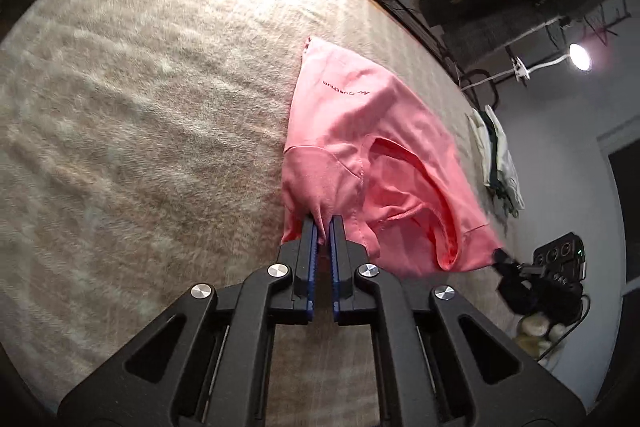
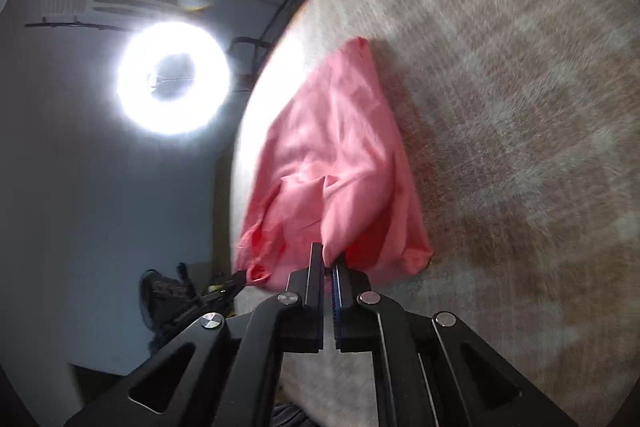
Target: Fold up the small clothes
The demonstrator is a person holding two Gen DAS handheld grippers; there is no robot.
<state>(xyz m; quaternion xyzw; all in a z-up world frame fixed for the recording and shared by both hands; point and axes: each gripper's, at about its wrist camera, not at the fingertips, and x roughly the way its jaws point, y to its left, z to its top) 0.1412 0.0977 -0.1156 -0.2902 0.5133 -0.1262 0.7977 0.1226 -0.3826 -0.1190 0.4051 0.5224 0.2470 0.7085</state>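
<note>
The pink shirt (image 1: pixel 360 147) is held over the beige blanket (image 1: pixel 140 107), its far corner seemingly resting there. One bunched edge is pinched by the left gripper (image 1: pixel 324 227), another by the right gripper (image 2: pixel 329 259).

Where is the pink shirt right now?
The pink shirt hangs over the beige blanket, pinched by the left gripper and the right gripper, in both views.
</note>
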